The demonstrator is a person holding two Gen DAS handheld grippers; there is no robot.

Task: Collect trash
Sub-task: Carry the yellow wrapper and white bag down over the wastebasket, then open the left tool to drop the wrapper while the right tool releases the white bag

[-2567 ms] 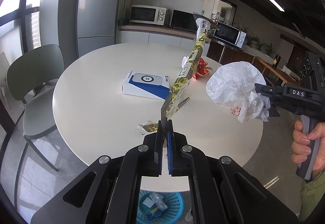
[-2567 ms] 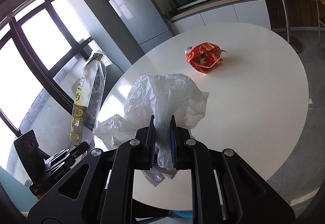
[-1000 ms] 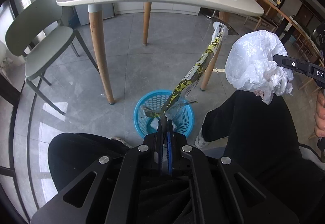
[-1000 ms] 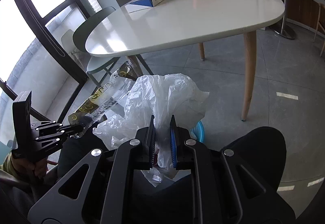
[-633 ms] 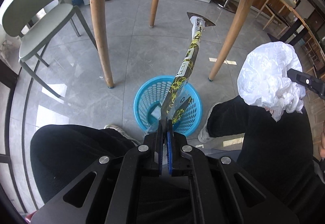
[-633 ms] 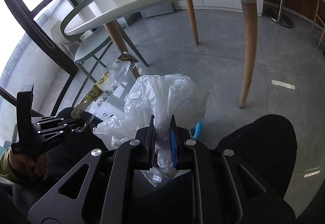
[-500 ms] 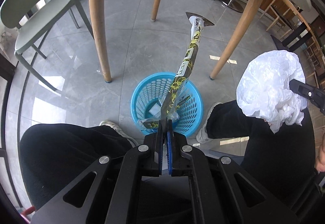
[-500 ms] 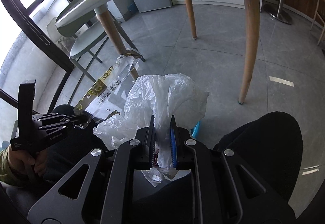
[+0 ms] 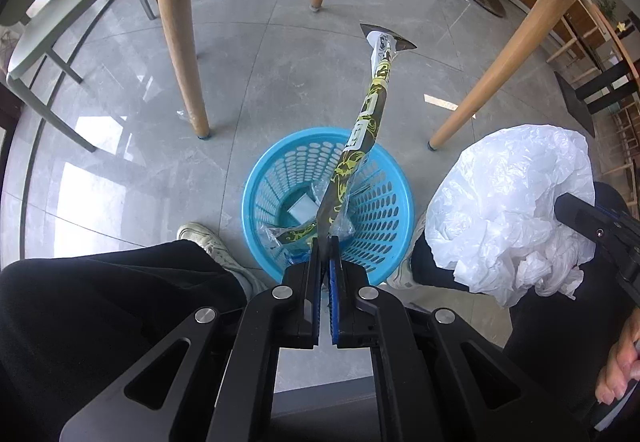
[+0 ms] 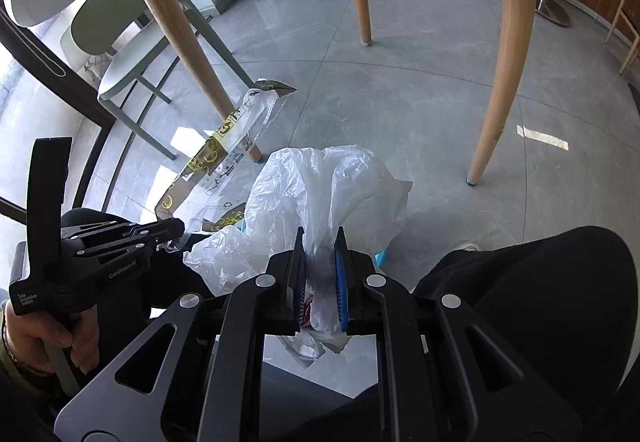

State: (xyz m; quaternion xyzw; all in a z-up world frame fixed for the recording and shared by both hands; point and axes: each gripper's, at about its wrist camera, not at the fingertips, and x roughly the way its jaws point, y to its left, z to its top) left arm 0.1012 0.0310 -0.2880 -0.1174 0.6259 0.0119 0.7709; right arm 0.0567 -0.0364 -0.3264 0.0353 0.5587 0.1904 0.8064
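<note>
My left tongs pinch a long clear wrapper printed yellow, directly above the blue bin. My right tongs clamp a crumpled white bag just right of the bin's rim.

You get bright daylight from the windows at the left, glaring in patches on the glossy floor, with sharp focus and strong fisheye bending at dark edges.
</note>
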